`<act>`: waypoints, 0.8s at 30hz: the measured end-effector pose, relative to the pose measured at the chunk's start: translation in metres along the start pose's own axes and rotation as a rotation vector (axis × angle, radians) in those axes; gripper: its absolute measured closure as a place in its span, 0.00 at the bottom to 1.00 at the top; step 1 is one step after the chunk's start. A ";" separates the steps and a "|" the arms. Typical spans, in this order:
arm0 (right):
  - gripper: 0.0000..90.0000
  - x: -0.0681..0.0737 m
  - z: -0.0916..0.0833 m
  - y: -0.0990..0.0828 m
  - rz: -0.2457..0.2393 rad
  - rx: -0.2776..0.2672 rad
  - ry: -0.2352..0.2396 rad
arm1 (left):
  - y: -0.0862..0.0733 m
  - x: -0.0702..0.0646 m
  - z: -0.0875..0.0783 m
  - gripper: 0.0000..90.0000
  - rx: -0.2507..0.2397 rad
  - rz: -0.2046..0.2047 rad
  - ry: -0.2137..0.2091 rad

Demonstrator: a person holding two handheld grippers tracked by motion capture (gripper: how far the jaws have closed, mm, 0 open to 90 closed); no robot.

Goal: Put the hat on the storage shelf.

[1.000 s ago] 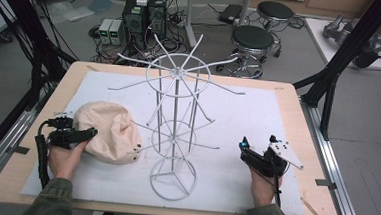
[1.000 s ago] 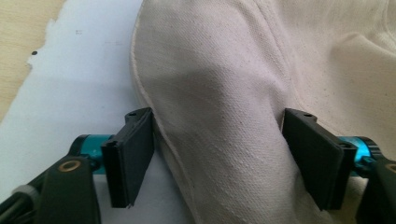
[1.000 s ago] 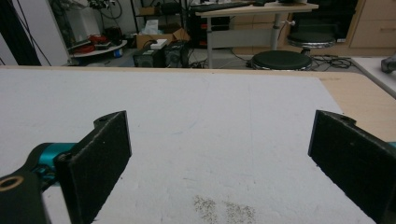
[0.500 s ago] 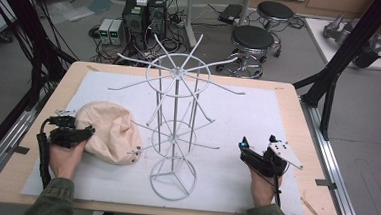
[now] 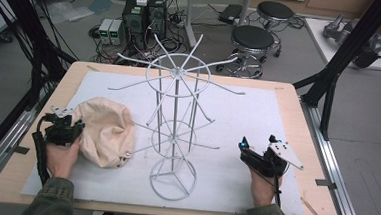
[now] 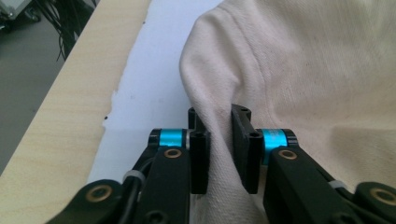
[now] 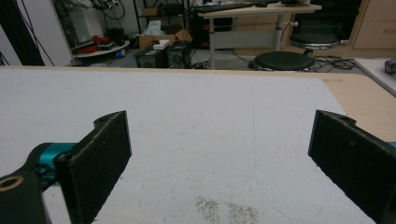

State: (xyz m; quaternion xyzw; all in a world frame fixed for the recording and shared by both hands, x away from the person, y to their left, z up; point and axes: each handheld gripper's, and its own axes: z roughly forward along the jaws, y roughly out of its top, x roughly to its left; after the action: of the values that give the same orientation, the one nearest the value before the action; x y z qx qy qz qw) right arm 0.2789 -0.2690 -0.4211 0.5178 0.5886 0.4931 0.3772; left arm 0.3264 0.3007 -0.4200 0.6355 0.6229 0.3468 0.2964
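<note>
A cream cloth cap (image 5: 104,131) lies on the white mat at the left of the table. My left gripper (image 5: 75,129) sits at the cap's left edge, and in the left gripper view its jaws are shut on a fold of the cap's fabric (image 6: 219,140). A white wire display rack (image 5: 175,119) stands upright in the middle of the mat, with arms spreading at two levels. My right gripper (image 5: 248,155) rests low at the right front of the mat, to the right of the rack's base, open (image 7: 219,154) with bare mat between its pads.
The white mat (image 5: 258,111) covers most of the wooden table (image 5: 305,124). Beyond the far edge stand black stools (image 5: 253,38), computer boxes (image 5: 144,17) and cables on the floor. Black frame posts (image 5: 342,51) rise at both sides.
The left gripper has drawn slightly back toward the left with the cap's edge in its jaws, and the cap has shifted with it. The right gripper has stayed still.
</note>
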 end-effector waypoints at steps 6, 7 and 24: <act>0.06 -0.001 0.000 0.000 -0.003 -0.004 0.004 | 0.002 -0.004 -0.004 0.91 -0.046 0.013 -0.007; 0.06 -0.001 0.000 0.000 -0.002 -0.003 0.006 | 0.002 -0.004 -0.005 0.91 -0.054 0.010 -0.005; 0.05 -0.001 -0.001 0.000 -0.002 -0.001 0.007 | 0.011 0.000 -0.025 0.91 -0.191 -0.006 -0.044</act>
State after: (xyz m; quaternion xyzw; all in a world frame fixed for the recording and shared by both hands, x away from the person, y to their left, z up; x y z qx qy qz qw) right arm 0.2782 -0.2701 -0.4207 0.5155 0.5902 0.4947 0.3757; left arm 0.3130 0.2986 -0.3966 0.6100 0.5822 0.3897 0.3703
